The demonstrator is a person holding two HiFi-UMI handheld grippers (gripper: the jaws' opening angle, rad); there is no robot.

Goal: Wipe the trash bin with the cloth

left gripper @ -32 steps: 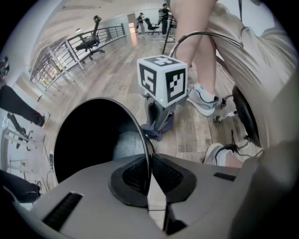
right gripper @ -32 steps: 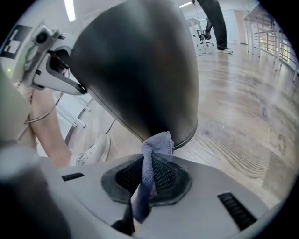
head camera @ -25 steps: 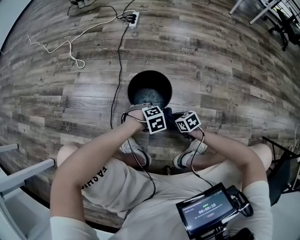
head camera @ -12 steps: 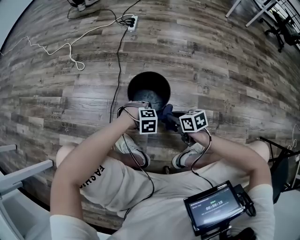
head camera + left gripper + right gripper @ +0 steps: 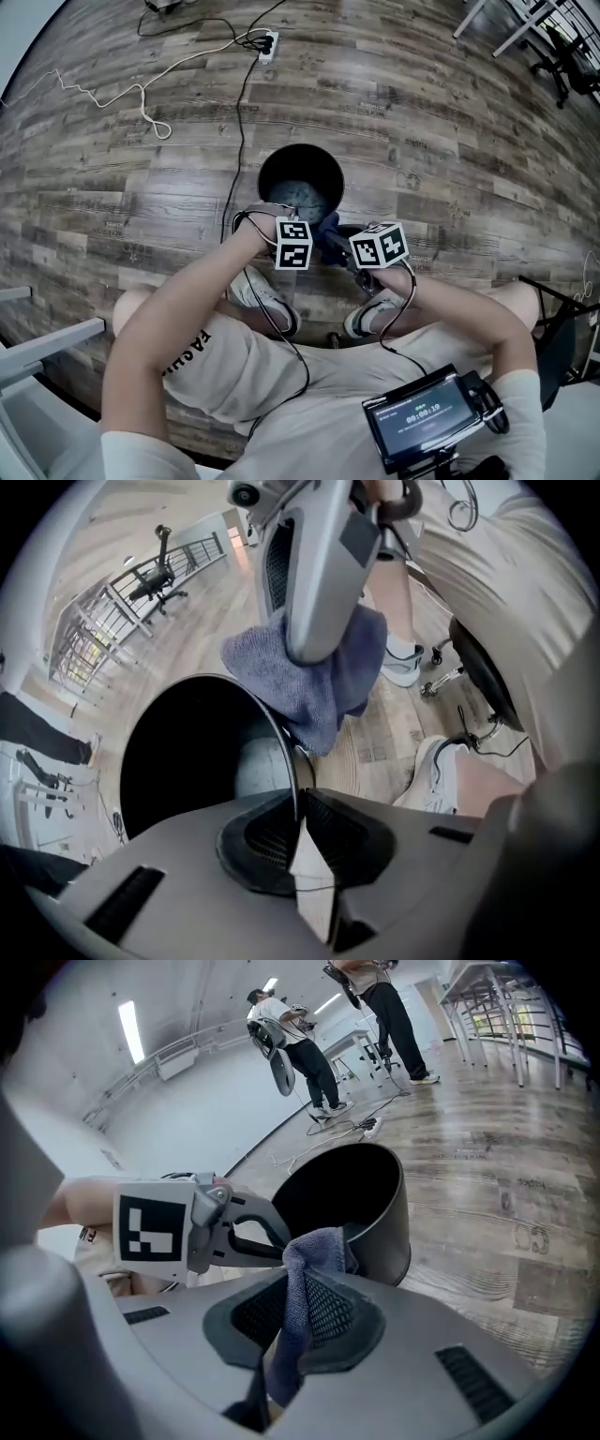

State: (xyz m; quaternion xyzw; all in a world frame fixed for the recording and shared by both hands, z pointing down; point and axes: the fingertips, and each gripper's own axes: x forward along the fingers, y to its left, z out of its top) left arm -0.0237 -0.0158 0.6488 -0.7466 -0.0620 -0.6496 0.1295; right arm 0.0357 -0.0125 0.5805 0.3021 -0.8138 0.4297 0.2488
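The black trash bin (image 5: 300, 183) stands on the wood floor in front of the person's feet. My left gripper (image 5: 298, 806) points straight down at the bin's near rim (image 5: 281, 752). Its jaws have just been closing, and the thin rim sits pinched between the pads. My right gripper (image 5: 298, 1309) is shut on the blue cloth (image 5: 314, 1246), which sticks out from its jaws just beside the bin (image 5: 361, 1199). In the left gripper view the cloth (image 5: 314, 682) hangs against the outside of the rim. From the head view the cloth (image 5: 328, 228) shows between the two marker cubes.
A black cable (image 5: 239, 122) runs from a power strip (image 5: 265, 39) past the bin's left side. A white cord (image 5: 141, 103) lies at far left. The person's shoes (image 5: 267, 300) sit close behind the bin. Office chairs (image 5: 562, 47) stand far right.
The left gripper's cube has shifted a little left and rolled. The right gripper has lifted away from it with the cloth. The bin has stayed put.
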